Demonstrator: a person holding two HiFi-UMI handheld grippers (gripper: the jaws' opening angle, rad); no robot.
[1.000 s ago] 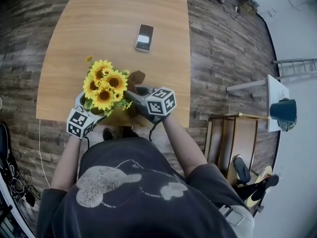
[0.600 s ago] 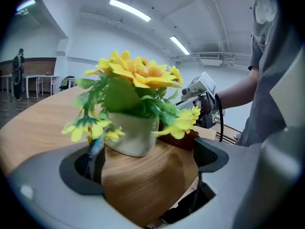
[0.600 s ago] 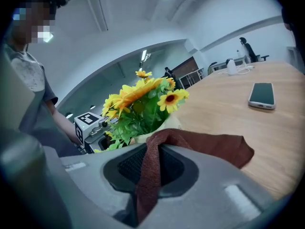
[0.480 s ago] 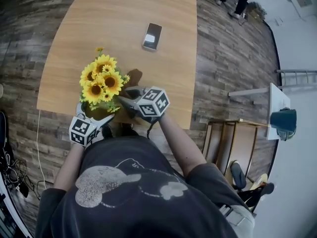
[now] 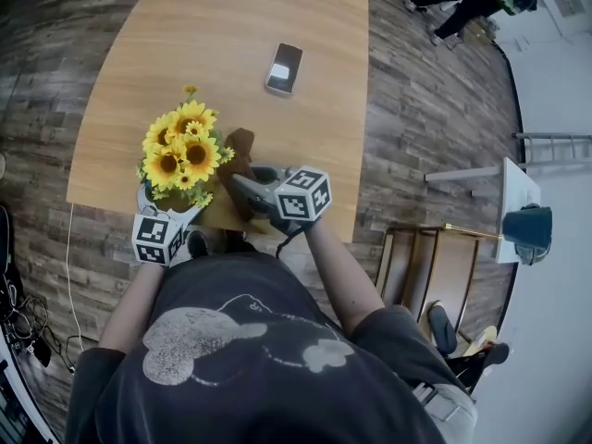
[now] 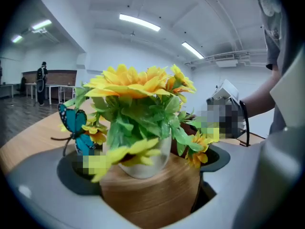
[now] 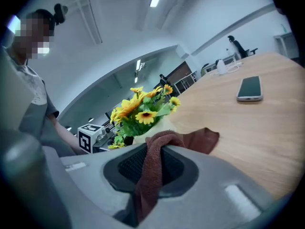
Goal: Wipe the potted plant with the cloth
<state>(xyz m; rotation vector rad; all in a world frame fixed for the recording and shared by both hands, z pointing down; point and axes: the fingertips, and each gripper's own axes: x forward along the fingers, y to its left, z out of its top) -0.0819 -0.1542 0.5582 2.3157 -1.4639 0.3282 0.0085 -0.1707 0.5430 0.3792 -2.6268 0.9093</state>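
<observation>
Head view: taken from above the person, aimed steeply down, far enough off to hold the whole table (image 5: pixel 213 26) and the floor around it.

Left gripper view: taken low along the left gripper (image 6: pixel 147 175), aimed level across the tabletop, close against the potted plant (image 6: pixel 138 113) at frame centre.

Right gripper view: taken along the right gripper (image 7: pixel 152 168), rolled and aimed slightly upward, potted plant farther off at centre left, phone (image 7: pixel 250 88) at upper right.

Shared by all three: potted plant and tabletop. Shared by head and right gripper views: phone. Opposite gripper caught at right in the left gripper view, at lower left in the right gripper view.
</observation>
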